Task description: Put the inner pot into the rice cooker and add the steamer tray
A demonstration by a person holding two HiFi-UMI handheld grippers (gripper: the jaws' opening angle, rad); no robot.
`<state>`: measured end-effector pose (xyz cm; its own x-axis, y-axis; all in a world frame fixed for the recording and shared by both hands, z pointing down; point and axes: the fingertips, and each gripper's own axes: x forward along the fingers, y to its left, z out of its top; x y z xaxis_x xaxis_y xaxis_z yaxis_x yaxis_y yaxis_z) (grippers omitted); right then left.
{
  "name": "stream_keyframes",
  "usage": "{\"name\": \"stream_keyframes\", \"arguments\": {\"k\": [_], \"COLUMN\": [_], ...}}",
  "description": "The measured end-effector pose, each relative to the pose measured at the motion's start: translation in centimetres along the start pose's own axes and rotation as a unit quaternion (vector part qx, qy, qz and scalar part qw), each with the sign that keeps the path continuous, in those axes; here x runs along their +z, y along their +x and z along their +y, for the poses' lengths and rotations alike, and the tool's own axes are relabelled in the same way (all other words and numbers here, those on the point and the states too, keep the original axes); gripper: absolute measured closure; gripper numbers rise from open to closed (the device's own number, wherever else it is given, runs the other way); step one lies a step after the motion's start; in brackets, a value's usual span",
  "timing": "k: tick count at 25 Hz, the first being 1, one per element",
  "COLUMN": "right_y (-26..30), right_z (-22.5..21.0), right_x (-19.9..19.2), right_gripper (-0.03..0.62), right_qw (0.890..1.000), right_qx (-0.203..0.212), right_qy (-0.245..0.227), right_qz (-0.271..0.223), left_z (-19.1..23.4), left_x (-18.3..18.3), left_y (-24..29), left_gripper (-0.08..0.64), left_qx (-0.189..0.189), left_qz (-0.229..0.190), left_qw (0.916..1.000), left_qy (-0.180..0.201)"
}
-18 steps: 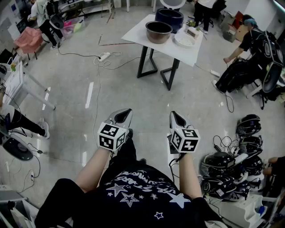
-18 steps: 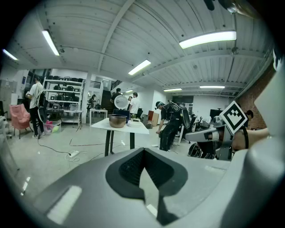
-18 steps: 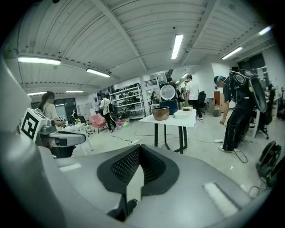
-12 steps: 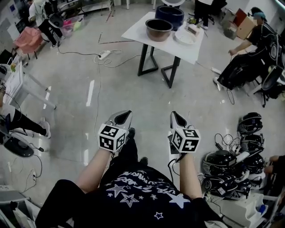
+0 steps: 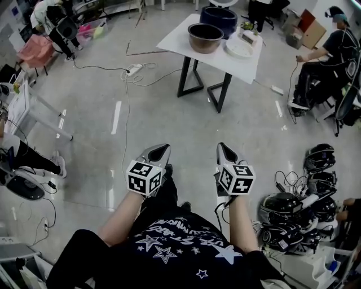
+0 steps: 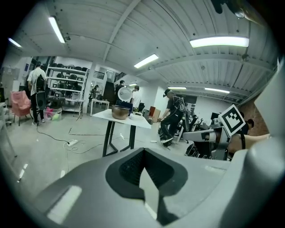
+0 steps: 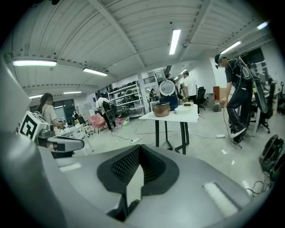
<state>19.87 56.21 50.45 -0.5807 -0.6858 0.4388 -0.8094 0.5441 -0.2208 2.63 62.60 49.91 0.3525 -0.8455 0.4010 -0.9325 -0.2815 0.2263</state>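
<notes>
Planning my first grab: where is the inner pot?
Head view, top centre: inner pot on the white table, in front of the blue rice cooker, left of the tray.

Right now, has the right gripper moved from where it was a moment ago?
No. The right gripper is just as far from the pile of helmets on the floor as before, with its fingers shut and empty.

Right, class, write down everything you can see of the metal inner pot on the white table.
The inner pot is a round, deep bowl of dull silvery metal with a darker inside that looks empty. It stands upright, mouth up, on the white table. The dark blue rice cooker stands just behind it; whether they touch cannot be told. The white steamer tray lies close at its right.
</notes>
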Motion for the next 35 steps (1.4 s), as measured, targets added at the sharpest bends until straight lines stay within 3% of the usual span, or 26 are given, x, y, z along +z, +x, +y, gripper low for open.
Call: {"name": "stream_keyframes", "arguments": {"k": [7, 8, 10, 11, 15, 20, 26, 35], "right_y": [5.2, 6.4, 8.9, 10.1, 14.8, 19.0, 21.9, 24.1], "right_z": [-1.4, -1.3, -1.4, -1.6, -2.2, -2.8, -2.8, -7.3], "right_x": [3.3, 3.9, 5.3, 6.1, 9.5, 11.7, 11.7, 13.1], "right_gripper": [0.56, 0.543, 0.439, 0.403, 0.31, 0.205, 0.186, 0.183], "right_qw": [0.999, 0.999, 0.999, 0.999, 0.998, 0.996, 0.993, 0.989], "right_qx": [-0.041, -0.038, -0.035, -0.037, -0.042, -0.061, -0.081, -0.108], "right_qy": [0.005, 0.009, 0.016, 0.019, 0.034, 0.067, 0.077, 0.103], "right_qz": [-0.002, 0.002, 0.007, 0.009, 0.014, 0.018, 0.032, 0.026], "left_z": [4.7, 5.7, 7.8, 8.8, 13.0, 17.0, 21.1, 22.0], "left_x": [2.3, 3.2, 5.3, 6.6, 11.4, 14.1, 15.2, 16.2], "left_y": [3.5, 4.3, 6.2, 7.3, 11.5, 15.0, 17.7, 22.3], "left_gripper": [0.56, 0.56, 0.558, 0.541, 0.34, 0.239, 0.219, 0.215], "left_qx": [-0.023, -0.028, -0.035, -0.04, -0.052, -0.068, -0.08, -0.096], "left_qz": [0.001, -0.002, -0.012, -0.018, -0.032, -0.036, -0.023, -0.008], "left_qw": [0.9997, 0.9996, 0.9993, 0.999, 0.9981, 0.9971, 0.9966, 0.9952], "left_qy": [-0.012, -0.011, -0.009, -0.008, 0.004, 0.002, -0.004, -0.017]}}
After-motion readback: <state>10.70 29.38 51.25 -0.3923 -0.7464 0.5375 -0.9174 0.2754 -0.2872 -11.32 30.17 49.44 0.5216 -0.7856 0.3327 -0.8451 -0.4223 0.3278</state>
